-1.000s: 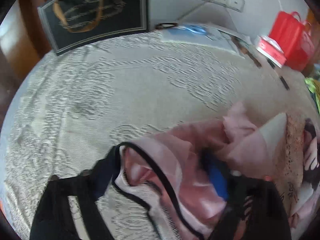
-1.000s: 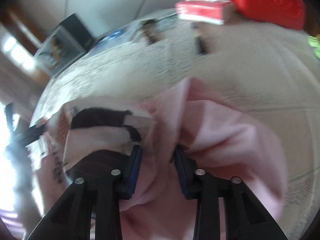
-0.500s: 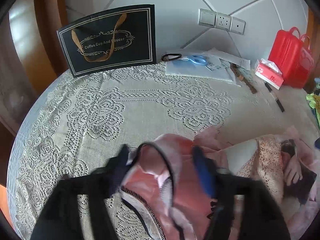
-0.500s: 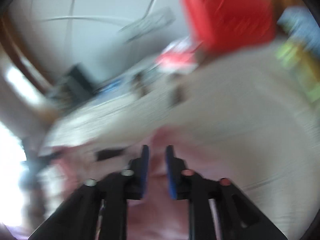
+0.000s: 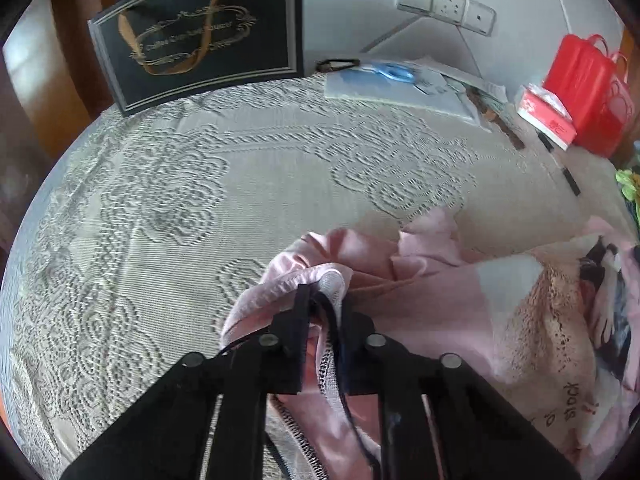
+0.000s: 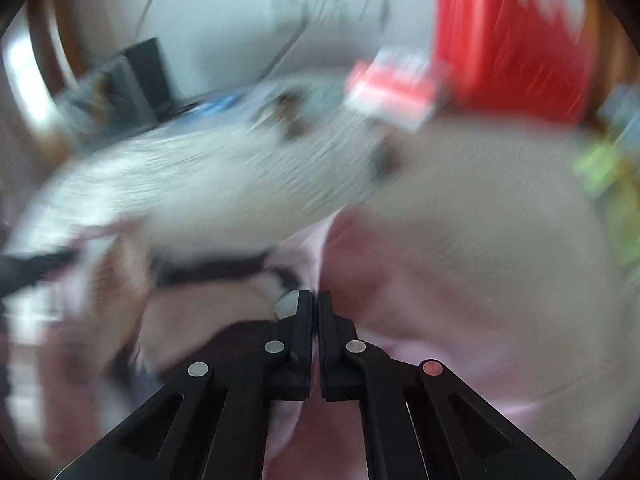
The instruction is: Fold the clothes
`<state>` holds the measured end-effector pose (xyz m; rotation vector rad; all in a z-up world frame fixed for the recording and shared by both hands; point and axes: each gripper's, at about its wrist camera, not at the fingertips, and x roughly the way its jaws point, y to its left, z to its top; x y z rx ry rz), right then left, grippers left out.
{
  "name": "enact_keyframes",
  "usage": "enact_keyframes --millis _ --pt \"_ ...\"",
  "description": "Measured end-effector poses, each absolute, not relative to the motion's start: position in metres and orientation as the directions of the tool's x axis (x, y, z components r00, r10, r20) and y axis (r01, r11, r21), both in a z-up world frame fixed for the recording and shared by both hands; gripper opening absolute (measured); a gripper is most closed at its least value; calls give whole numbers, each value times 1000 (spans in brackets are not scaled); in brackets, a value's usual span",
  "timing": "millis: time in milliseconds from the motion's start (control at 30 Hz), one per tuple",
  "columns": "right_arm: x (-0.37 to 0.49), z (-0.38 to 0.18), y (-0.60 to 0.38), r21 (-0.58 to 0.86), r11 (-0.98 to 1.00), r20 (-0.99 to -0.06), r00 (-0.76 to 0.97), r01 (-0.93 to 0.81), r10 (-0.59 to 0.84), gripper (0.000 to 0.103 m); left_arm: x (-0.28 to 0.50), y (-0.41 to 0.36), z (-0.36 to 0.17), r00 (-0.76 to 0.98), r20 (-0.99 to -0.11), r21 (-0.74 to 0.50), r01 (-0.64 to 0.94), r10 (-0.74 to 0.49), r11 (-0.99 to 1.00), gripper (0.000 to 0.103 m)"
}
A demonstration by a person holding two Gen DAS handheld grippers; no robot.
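A pink garment (image 5: 440, 304) with a printed picture and black trim lies bunched on the lace tablecloth (image 5: 240, 184). My left gripper (image 5: 324, 304) is shut on a bunched edge of it, with pink fabric and a black trim cord between the fingers. In the blurred right wrist view, my right gripper (image 6: 314, 300) is shut on the same pink garment (image 6: 440, 320), its jaws almost together with a thin fold between them.
A black gift bag (image 5: 200, 36) stands at the back left. Papers with blue scissors (image 5: 394, 72), a red-and-white tissue box (image 5: 546, 116) and a red bag (image 5: 584, 92) sit at the back right. A pen (image 5: 570, 178) lies near them.
Both grippers have closed on the pink garment. The left one went from wide open to pinching a bunched edge. The right view is blurred by fast motion.
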<state>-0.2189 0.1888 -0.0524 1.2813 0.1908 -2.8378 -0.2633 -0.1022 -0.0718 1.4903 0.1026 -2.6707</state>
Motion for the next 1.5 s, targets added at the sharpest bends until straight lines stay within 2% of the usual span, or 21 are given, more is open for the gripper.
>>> enact_keyframes --millis 33,67,100,167,267,300,333,400,533,600,667,867,967,1033,1100,1300,1333,1367,1400,1433,1500 --pt "-213 -42 187 -266 -963 -661 -723 -28 203 1 -263 -105 -70 -529 -847 -8 122 -58 -993 10" --pt "-207 -33 188 -363 -925 -567 -760 -115 317 1 -262 -107 -69 -534 -842 1 140 -76 -990 10" --pt "-204 -26 195 -380 -910 -521 -774 -168 360 1 -263 -110 -70 -536 -841 -11 149 -71 -989 10" --pt "-205 -17 220 -261 -949 -562 -772 -177 298 1 -263 -112 -70 -533 -844 -31 156 -58 -987 10" --pt "-209 -19 253 4 -993 -663 -743 -119 86 3 -263 -110 -67 -527 -847 -16 156 -69 -988 14" --pt "-210 -20 256 21 -991 -668 -739 -129 83 4 -263 -108 -65 -525 -847 -5 150 -75 -989 26" --pt "-209 -19 261 24 -989 -671 -736 -145 92 10 -261 -106 -61 -529 -845 8 146 -85 -989 44" --pt "-204 -14 269 56 -987 -682 -728 -149 71 13 -256 -104 -51 -555 -828 2 139 -80 -990 62" --pt "-203 -21 269 303 -953 -742 -631 -15 -226 14 -223 -91 -22 -604 -797 -28 81 -27 -996 63" --pt "-186 -26 263 357 -934 -742 -601 20 -297 14 -198 -84 -19 -606 -795 -30 34 3 -999 68" --pt "-165 -33 255 351 -935 -761 -569 42 -311 14 -173 -81 -20 -595 -803 -11 2 7 -1000 74" --pt "-109 -51 247 374 -923 -777 -512 93 -367 14 -118 -81 -46 -544 -839 1 -35 18 -999 74" --pt "-95 -53 239 314 -942 -801 -500 116 -329 23 -104 -74 -56 -526 -850 12 -53 18 -999 74" --pt "-90 -53 233 294 -944 -809 -487 151 -330 37 -98 -69 -63 -514 -858 40 -68 1 -997 74" --pt "-88 -56 226 279 -943 -811 -481 182 -333 45 -96 -66 -68 -504 -863 53 -75 -8 -996 74" --pt "-114 -78 193 246 -944 -830 -455 221 -323 49 -100 -74 -76 -490 -870 -31 -72 63 -997 74" --pt "-118 -84 185 229 -942 -839 -442 243 -318 49 -100 -75 -75 -488 -870 -30 -78 65 -996 68" --pt "-119 -85 178 192 -946 -840 -454 261 -295 41 -99 -76 -74 -487 -871 -30 -75 63 -997 62" --pt "-119 -86 171 143 -954 -853 -457 263 -254 15 -98 -77 -71 -483 -873 -34 -75 66 -997 39" --pt "-118 -85 169 96 -963 -866 -456 250 -205 4 -97 -78 -68 -471 -879 -46 -78 78 -996 18" --pt "-110 -74 177 73 -970 -858 -480 233 -180 4 -93 -80 -63 -470 -881 -29 -75 61 -997 13"
